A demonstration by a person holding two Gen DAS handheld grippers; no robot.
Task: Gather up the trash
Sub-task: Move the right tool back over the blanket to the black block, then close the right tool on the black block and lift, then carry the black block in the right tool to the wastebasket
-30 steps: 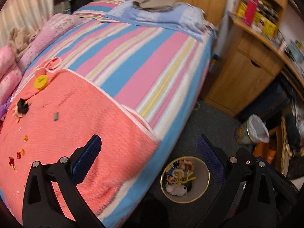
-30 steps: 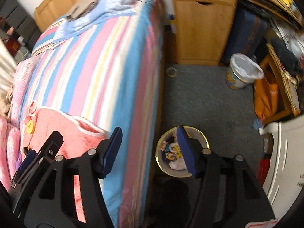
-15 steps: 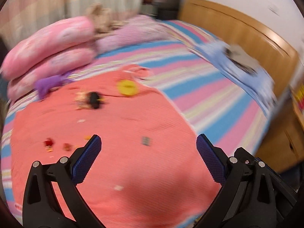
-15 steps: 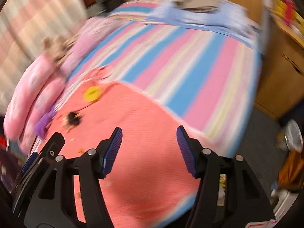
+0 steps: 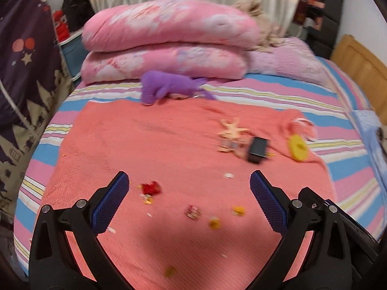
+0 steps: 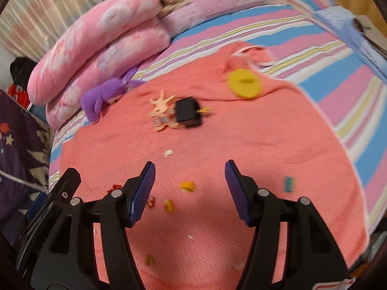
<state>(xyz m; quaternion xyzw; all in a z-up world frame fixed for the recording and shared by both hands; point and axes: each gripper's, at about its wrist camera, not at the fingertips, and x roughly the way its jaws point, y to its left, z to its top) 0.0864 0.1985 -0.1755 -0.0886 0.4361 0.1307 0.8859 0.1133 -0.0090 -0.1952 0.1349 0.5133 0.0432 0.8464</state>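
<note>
Both claws, left (image 5: 188, 199) and right (image 6: 189, 188), gape wide and empty above the coral knitted blanket (image 5: 145, 145); its tiny yellow crumbs (image 6: 187, 185) could slip between pads.

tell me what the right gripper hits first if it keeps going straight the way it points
Probably the small orange scrap lying between the open fingers of the right gripper, on the coral blanket. Depth is unclear with the blur.

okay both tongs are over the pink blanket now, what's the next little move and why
Probably lower the right tongs onto the yellow scrap lying between their open tips and close. Both tongs are open and empty, small scraps are scattered across the pink blanket, and that piece is already lined up. The left tongs can wait.
</note>
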